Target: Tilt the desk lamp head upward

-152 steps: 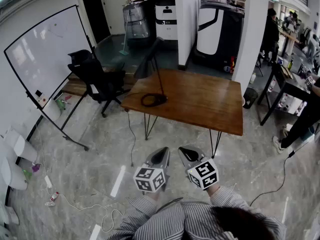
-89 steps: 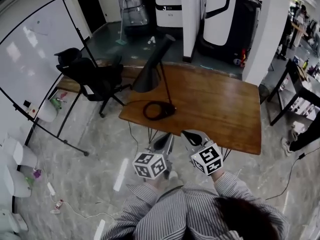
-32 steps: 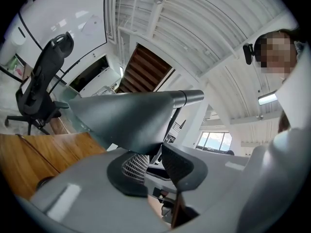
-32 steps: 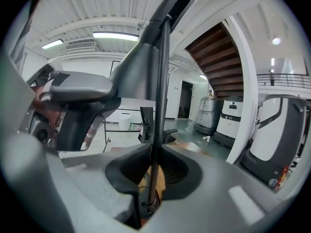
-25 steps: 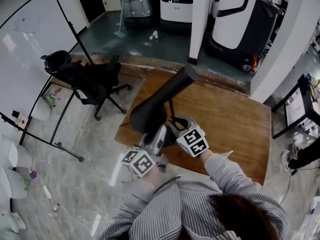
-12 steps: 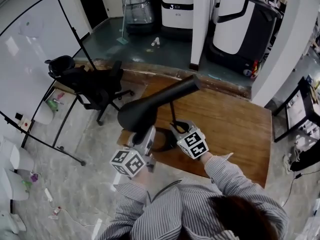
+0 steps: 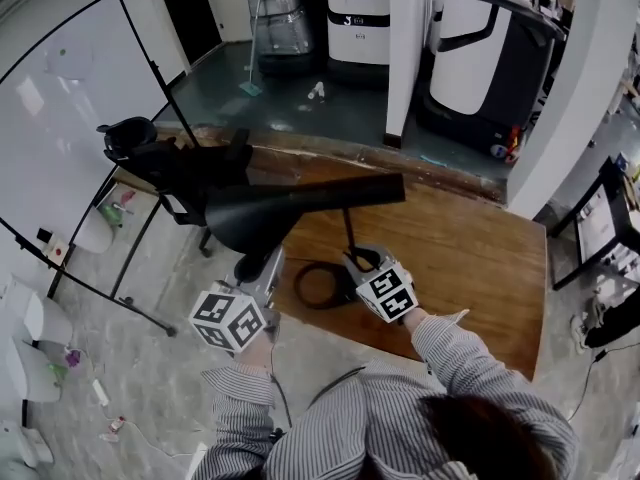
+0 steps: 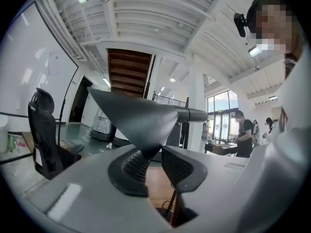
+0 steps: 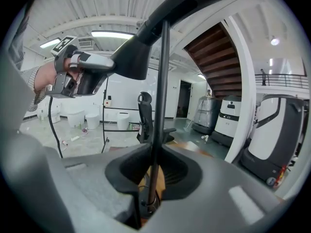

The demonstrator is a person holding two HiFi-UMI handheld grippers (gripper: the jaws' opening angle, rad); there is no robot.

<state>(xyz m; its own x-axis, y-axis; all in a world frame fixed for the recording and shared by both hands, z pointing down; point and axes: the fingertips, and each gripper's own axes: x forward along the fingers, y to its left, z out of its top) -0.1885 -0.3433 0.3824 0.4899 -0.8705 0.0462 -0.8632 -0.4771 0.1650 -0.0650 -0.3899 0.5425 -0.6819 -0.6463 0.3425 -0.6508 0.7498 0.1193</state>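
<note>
A black desk lamp stands on the wooden table [image 7: 470, 258]. Its cone-shaped head [image 7: 300, 208] lies about level, with the wide mouth to the left. My left gripper [image 7: 262, 258] is shut on the lower rim of the head; in the left gripper view the cone [image 8: 141, 120] sits pinched between the ribbed pads [image 8: 138, 164]. My right gripper [image 7: 358, 260] is shut on the thin lamp stem [image 9: 160, 106], low down near the ring base [image 7: 312, 284]. The right gripper view also shows the left gripper [image 9: 80, 74] at the cone's mouth.
A black office chair [image 7: 170, 168] stands just left of the table, next to a whiteboard on a stand [image 7: 70, 118]. A white column [image 7: 570, 88] and large machines [image 7: 480, 48] are behind the table. Cables lie on the floor [image 7: 100, 388].
The lamp head has swung up from a steep downward slant to about level. My left gripper moved left and toward me with the rim. My right gripper stayed on the stem.
</note>
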